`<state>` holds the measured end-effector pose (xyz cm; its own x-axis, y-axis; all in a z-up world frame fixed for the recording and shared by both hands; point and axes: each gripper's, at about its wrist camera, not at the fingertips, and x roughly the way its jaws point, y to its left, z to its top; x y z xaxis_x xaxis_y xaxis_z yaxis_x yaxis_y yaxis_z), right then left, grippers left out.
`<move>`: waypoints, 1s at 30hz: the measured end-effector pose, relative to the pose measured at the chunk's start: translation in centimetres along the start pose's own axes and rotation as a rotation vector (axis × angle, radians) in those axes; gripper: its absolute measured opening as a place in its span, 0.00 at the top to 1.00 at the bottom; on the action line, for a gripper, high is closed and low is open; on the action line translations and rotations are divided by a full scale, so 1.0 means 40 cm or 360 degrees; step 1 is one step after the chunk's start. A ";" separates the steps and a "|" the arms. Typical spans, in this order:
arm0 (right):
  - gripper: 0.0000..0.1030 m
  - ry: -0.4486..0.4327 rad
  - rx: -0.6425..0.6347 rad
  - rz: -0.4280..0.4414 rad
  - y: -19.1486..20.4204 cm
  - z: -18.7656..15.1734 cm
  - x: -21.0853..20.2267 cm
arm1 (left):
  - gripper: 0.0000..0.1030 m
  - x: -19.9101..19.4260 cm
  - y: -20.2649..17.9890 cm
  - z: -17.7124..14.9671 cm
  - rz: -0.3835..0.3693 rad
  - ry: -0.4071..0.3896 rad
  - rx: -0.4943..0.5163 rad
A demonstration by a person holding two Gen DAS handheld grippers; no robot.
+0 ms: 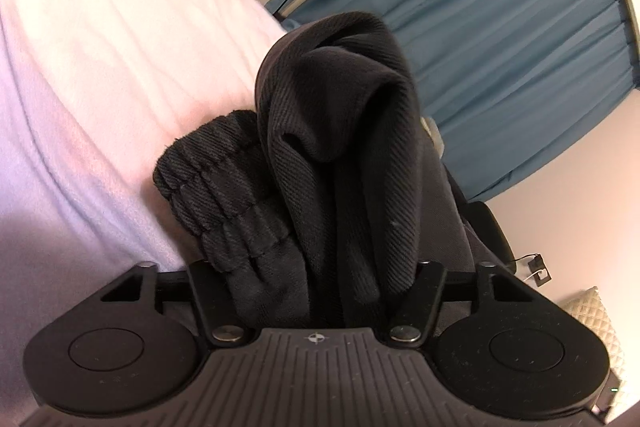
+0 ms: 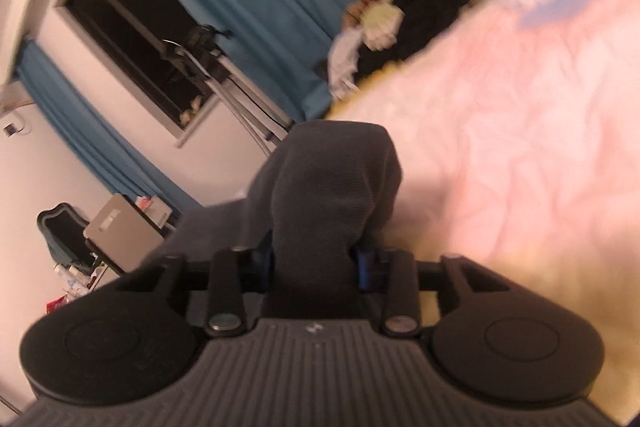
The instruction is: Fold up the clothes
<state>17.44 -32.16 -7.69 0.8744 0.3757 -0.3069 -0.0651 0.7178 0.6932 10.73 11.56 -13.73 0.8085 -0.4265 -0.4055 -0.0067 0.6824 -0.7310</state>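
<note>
A dark grey ribbed garment (image 1: 340,115) stands bunched up between the fingers of my left gripper (image 1: 320,227), which is shut on it. Its gathered elastic band (image 1: 216,179) hangs out on the left side. The cloth hides the left fingertips. In the right wrist view another part of the same dark garment (image 2: 332,179) drapes over my right gripper (image 2: 316,259), shut on the cloth. The blue pads (image 2: 365,267) press on the fold from both sides. Both grippers hold the cloth above a pale pink bed sheet (image 1: 100,67).
The bed (image 2: 520,147) fills the right of the right wrist view, with a dark item with pale trim (image 2: 432,3) at its far end. Teal curtains (image 1: 500,47), a dark window (image 2: 132,39), a metal stand (image 2: 224,75) and a cluttered side table (image 2: 120,227) lie beyond.
</note>
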 end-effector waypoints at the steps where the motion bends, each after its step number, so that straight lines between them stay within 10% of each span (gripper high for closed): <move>1: 0.70 -0.0025 -0.0022 0.0015 0.018 0.001 -0.015 | 0.44 -0.010 -0.007 -0.003 -0.0006 -0.0013 0.0003; 16: 0.72 -0.0334 -0.0034 0.0108 0.025 0.257 -0.352 | 0.49 -0.144 -0.342 -0.134 -0.0236 -0.0015 0.0144; 30: 0.71 -0.0613 0.0078 -0.0262 -0.403 0.506 -0.682 | 0.48 0.228 -0.740 -0.491 -0.0511 0.0351 0.0279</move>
<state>4.36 -65.86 2.71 0.9877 0.0052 -0.1562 0.1051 0.7177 0.6884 6.75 -24.18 -6.58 0.6077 -0.7376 -0.2942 0.3403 0.5766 -0.7428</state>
